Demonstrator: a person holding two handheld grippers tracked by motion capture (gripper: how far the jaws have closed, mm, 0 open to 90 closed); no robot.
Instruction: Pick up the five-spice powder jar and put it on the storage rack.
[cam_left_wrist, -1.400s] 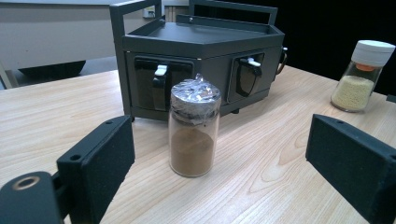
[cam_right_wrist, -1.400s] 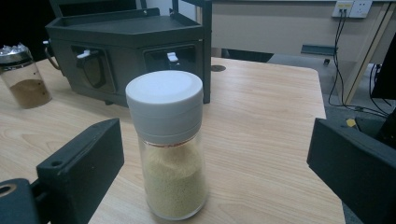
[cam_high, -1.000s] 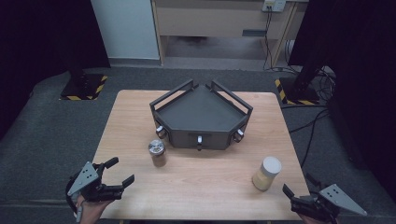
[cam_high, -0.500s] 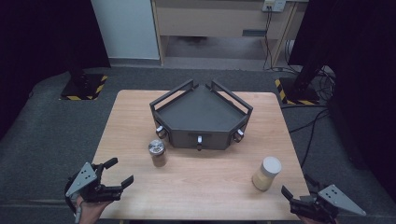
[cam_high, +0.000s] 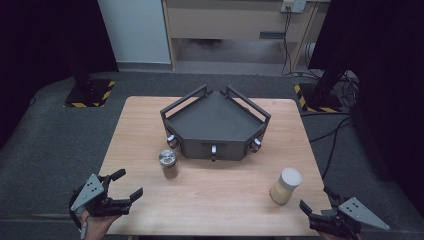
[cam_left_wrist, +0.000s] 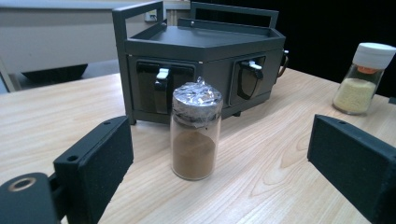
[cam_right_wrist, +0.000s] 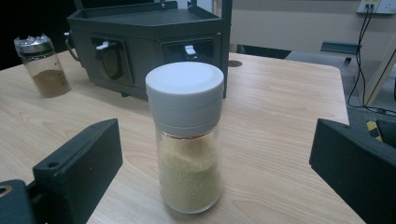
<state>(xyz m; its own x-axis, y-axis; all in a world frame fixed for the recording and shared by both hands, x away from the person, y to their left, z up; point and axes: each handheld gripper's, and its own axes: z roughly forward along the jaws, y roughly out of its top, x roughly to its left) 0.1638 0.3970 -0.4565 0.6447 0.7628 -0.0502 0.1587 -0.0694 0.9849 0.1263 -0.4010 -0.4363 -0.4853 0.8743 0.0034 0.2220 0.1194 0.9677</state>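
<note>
Quick count of what's in front of me: two jars, one dark tray-box, one table, and my two grippers. My left gripper (cam_high: 124, 185) sits at the near left corner of the wooden table (cam_high: 220, 205) with its jaws spread wide, nothing between them yet; the foil-capped jar (cam_left_wrist: 194, 134) stands upright just ahead, lined up with the gap, brown powder filling roughly its lower half. My right gripper (cam_high: 314, 209) is off the near right corner, jaws also wide apart and empty, with the white-lidded jar (cam_right_wrist: 187, 135) standing close in front, pale yellow grains inside clear glass under a smooth plastic screw lid. The two jars are well apart, one on each side. Behind them, mid-table, is the angular metal box (cam_high: 215, 125), matte dark grey, with rails along its top and three front faces, each with a small silvery latch. My jaw pads look like black foam, cut off by the bottom edges of both gripper views. The foil cap is crinkled, so I can't make out what's under it.
</note>
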